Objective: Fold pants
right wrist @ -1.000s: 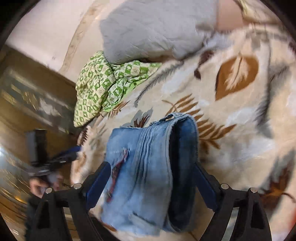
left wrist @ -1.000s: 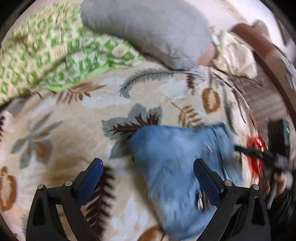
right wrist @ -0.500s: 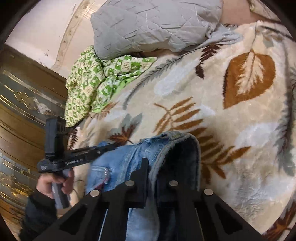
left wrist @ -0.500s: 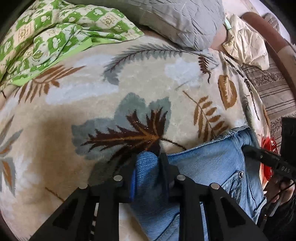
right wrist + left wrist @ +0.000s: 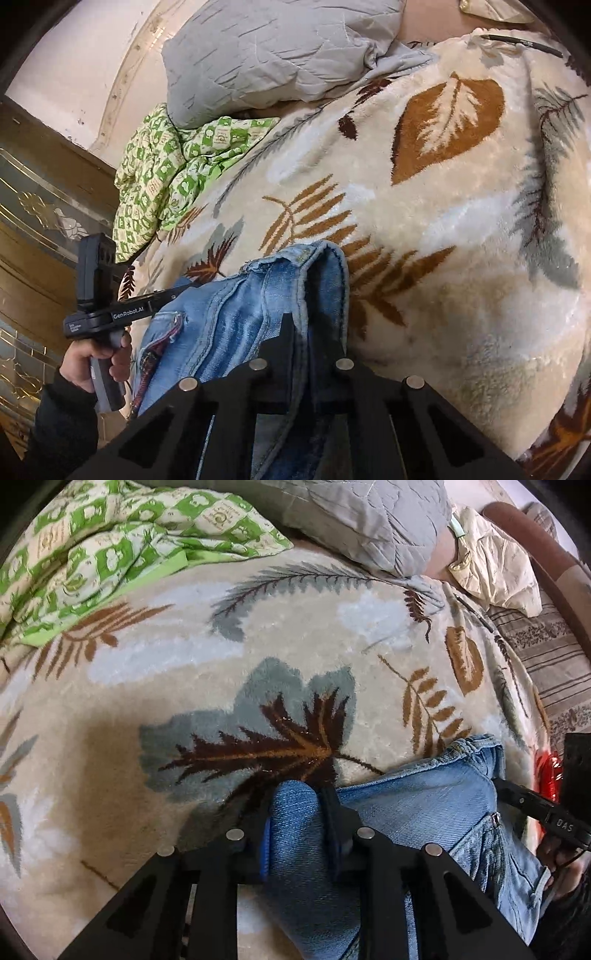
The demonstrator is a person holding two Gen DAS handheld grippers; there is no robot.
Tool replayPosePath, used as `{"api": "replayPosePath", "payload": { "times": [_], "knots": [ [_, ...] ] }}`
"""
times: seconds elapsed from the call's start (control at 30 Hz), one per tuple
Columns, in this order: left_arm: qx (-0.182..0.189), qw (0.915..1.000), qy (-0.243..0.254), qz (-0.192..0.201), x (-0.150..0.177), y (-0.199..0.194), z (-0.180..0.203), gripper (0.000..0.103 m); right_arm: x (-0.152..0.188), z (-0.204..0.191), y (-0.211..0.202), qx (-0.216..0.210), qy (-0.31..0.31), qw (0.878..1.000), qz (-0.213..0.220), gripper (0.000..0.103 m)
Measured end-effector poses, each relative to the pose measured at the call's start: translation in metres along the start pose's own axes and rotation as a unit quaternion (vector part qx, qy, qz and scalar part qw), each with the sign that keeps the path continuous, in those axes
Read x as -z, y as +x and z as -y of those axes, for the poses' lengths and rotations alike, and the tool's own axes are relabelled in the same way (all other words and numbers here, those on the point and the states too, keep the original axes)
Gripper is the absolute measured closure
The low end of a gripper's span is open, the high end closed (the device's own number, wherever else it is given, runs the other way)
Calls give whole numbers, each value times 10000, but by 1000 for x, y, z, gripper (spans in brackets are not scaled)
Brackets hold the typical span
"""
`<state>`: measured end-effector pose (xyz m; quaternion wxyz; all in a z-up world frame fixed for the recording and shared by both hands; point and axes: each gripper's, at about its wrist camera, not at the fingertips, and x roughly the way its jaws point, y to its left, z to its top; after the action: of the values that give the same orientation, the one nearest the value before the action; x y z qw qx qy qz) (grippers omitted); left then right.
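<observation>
Blue denim pants [image 5: 413, 812] lie folded on a cream leaf-patterned blanket [image 5: 258, 653]. My left gripper [image 5: 297, 797] is shut on a rounded fold of the pants at their left end. In the right wrist view my right gripper [image 5: 304, 325] is shut on the waistband edge of the pants [image 5: 236, 314], which drapes between the jaws. The other gripper's body [image 5: 103, 314] shows at the left of the right wrist view, held by a hand, and the right gripper's body [image 5: 546, 812] shows at the right edge of the left wrist view.
A green checked cloth [image 5: 92, 550] lies bunched at the blanket's far left. A grey quilted pillow [image 5: 369, 520] lies behind it. A crumpled cream cloth [image 5: 495, 568] and a striped sofa surface [image 5: 554, 661] are at the right. A wooden cabinet [image 5: 33, 229] stands beside the bed.
Both grippers went from wide open over the pants to shut on the denim. Since half a second ago they have held their grip with little movement.
</observation>
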<state>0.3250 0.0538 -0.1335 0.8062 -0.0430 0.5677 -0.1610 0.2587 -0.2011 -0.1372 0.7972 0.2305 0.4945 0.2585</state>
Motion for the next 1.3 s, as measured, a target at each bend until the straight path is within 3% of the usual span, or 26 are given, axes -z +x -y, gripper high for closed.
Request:
{"api": "replayPosePath", "payload": {
  "times": [0.1, 0.2, 0.33, 0.4, 0.47, 0.5, 0.53, 0.7, 0.83, 1.0, 1.07, 1.17, 1.27, 1.3],
  "knots": [
    [-402, 9988, -95, 276, 3, -23, 1, 43, -2, -12, -7, 182, -179, 9997, -46, 94],
    [-223, 9980, -286, 522, 15, -57, -2, 20, -2, -21, -30, 166, -202, 9997, -1, 92],
    [9, 9982, -283, 529, 48, -95, 4, 10, 4, -31, -60, 214, -343, 9992, 1, 91],
    [51, 9986, -171, 496, 63, -104, 13, 8, 12, -35, -71, 130, -366, 9992, -61, 85],
    [127, 9989, -55, 441, 82, -111, 19, 5, 21, -38, -80, 94, -410, 9991, -71, 64],
    [164, 9990, -28, 406, 90, -114, 21, 3, 26, -39, -83, 55, -412, 9991, -80, 29],
    [197, 9991, -20, 373, 97, -115, 24, 3, 29, -38, -85, -7, -366, 9993, -58, 7],
    [429, 9985, -99, 314, 127, -114, 33, 3, 39, -32, -94, -621, 136, 9980, 10, 7],
    [605, 9977, -108, 300, 144, -104, 40, 3, 50, -35, -86, -857, 238, 9956, -291, 7],
    [899, 9936, 419, 543, 167, -106, 63, 3, 64, -31, -75, -1146, 460, 9913, -446, 16],
    [724, 9915, 856, 663, 174, -110, 74, 3, 66, -30, -73, -1206, 503, 9904, -441, 20],
    [149, 9851, 1529, 773, 178, -107, 88, 3, 65, -33, -66, -1232, 505, 9897, -521, 29],
    [-177, 9812, 1778, 730, 178, -96, 90, 4, 64, -34, -60, -1178, 506, 9903, -543, 47],
    [-280, 9807, 1797, 724, 177, -92, 89, 11, 64, -32, -59, -1151, 556, 9903, -539, 57]
  ]
}}
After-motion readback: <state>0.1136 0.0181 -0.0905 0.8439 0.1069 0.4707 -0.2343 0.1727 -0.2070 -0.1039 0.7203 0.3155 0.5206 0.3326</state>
